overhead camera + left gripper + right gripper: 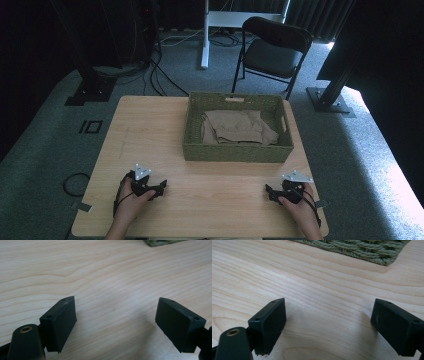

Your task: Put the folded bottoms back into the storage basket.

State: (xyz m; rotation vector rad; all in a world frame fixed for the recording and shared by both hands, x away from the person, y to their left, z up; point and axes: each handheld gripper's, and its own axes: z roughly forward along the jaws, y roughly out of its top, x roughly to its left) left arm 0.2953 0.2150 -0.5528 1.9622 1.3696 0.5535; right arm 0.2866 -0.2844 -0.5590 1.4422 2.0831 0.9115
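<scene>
- Low in the high view, two forearms enter from the bottom edge; each hand wraps a black gripper that rests on the table point(210, 200) near its front edge.
- The left gripper point(161, 188) sits at lower left, jaws pointing toward the frame's right, a grey three-cornered plate on top and a cable looping back along the wrist.
- The right gripper point(268, 192) sits at lower right, jaws pointing toward the frame's left, with the same kind of plate on top.
- In the left gripper view, the two blocky matte-black jaws stand wide apart with nothing between them, just bare pale wood with wavy grain.
- In the right gripper view, the jaws are likewise spread and empty over the same wood.
- The gripper views show the grain and small screw holes in the jaw pads, which the high view does not resolve.
- The basket point(235, 153), rectangular and woven of green cord, stands at upper centre of the table; its weave fills the top edge of the right gripper view point(362, 250), a corner the top of the left point(160, 242).
- A folded tan cloth point(237, 127) lies inside the basket.
- Beyond the table: grey carpet, a black folding chair point(272, 50), cables.
</scene>
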